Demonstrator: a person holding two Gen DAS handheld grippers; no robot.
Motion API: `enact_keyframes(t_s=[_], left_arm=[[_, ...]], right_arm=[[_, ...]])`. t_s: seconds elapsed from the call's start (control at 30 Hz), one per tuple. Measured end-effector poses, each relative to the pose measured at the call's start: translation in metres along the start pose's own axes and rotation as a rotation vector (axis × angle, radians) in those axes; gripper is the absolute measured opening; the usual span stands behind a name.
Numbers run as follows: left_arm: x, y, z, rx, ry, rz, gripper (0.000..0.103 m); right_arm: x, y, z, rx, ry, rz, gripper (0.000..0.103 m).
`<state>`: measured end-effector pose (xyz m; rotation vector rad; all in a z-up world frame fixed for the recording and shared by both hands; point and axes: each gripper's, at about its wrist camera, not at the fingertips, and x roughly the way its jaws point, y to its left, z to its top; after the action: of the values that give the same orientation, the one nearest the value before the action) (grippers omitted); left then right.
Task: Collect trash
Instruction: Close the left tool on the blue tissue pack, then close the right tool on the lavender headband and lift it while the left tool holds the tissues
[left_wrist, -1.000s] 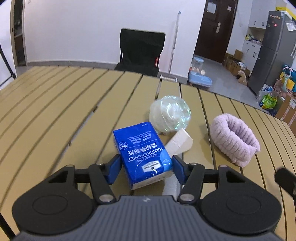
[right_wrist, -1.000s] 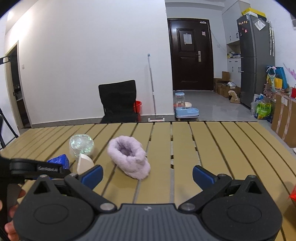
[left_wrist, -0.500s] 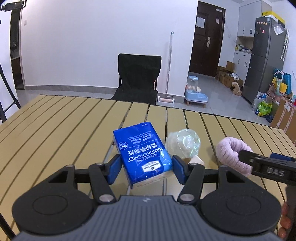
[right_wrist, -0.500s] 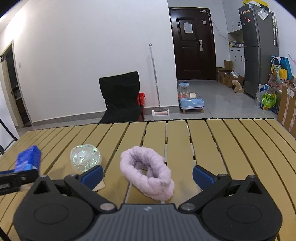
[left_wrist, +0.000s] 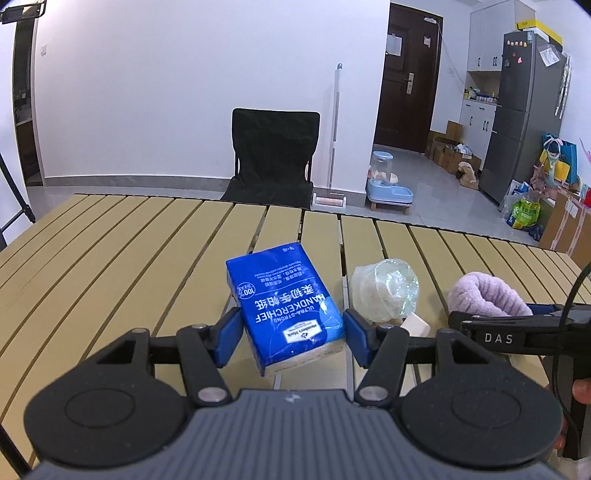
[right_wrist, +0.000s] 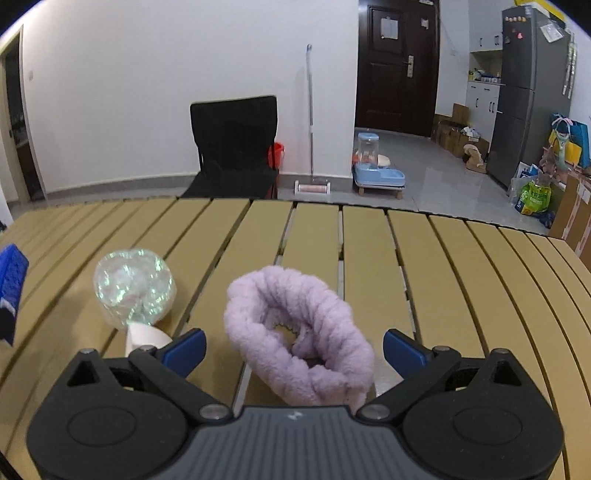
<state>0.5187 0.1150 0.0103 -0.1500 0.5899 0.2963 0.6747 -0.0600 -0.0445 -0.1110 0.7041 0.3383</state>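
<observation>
R tool open w/ purple headband between pads, crumpled plastic left, slatted table

Both wrist views look forward, tilted down over the slatted table – sharing its far chair

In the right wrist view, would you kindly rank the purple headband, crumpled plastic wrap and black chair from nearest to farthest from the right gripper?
1. Purple headband, between the open right gripper's fingers.
2. Crumpled plastic wrap, farther left on the table.
3. Black chair, beyond the table's far edge.
</observation>
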Motion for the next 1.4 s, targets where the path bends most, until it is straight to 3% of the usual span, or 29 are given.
enact_keyframes(t_s=[0.17,0.3,0.6,1.03,1.4], left_arm=[[0.010,0.001,0.001,-0.009,0.019,0.006,0.060],[0.014,0.005,0.000,-0.012,0.027,0.009,0.060],[0.012,0.003,0.000,-0.015,0.033,0.011,0.060],[-0.026,-0.006,0.001,-0.031,0.044,-0.018,0.060],[-0.091,-0.014,-0.002,-0.020,0.018,-0.036,0.060]], right_arm=[[0.011,0.004,0.000,0.008,0.013,-0.008,0.094],[0.013,0.005,-0.001,0.013,0.012,0.000,0.069],[0.002,-0.005,-0.008,0.036,0.004,0.052,0.033],[-0.059,-0.011,-0.016,0.071,-0.034,0.084,0.029],[-0.134,-0.017,-0.036,0.078,-0.062,0.111,0.029]])
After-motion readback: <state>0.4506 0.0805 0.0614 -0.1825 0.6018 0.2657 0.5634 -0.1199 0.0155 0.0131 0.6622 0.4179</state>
